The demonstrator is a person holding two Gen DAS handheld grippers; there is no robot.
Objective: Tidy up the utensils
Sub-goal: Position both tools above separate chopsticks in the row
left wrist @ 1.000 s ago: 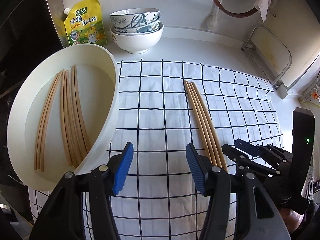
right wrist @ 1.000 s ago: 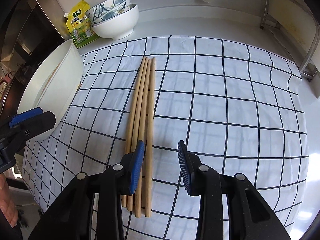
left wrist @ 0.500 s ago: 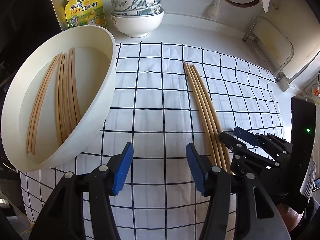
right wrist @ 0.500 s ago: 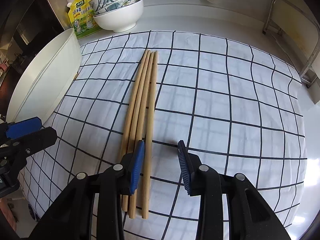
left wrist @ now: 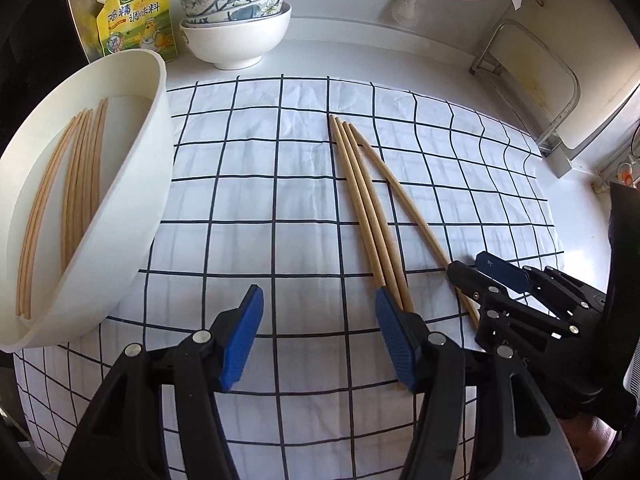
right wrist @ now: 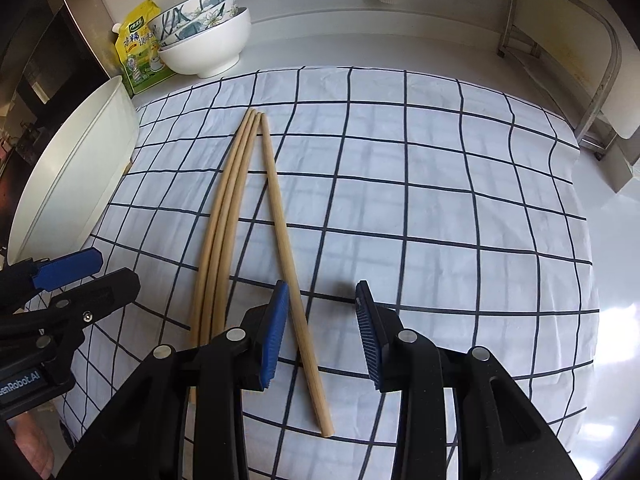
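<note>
Several wooden chopsticks (left wrist: 366, 208) lie on the checked cloth (left wrist: 248, 200); three stay bundled (right wrist: 224, 216) and one chopstick (right wrist: 286, 240) is splayed to the right, its near end lying between the jaws of my right gripper (right wrist: 320, 328). The right gripper is open, low over the cloth; it also shows in the left wrist view (left wrist: 492, 276). My left gripper (left wrist: 318, 336) is open and empty, left of the bundle; it also shows in the right wrist view (right wrist: 68, 276). A white oval tray (left wrist: 156, 168) at the left holds several chopsticks (left wrist: 80, 184).
Stacked bowls (left wrist: 236, 28) and a yellow seasoning pouch (left wrist: 136, 24) stand at the back left. A metal rack (left wrist: 532, 80) is at the back right. The cloth's right edge meets the white counter (right wrist: 612, 240).
One chopstick has swung away from the bundle to the right and now lies between the right gripper's jaws. The right gripper has shifted right. The left gripper has drawn back a little.
</note>
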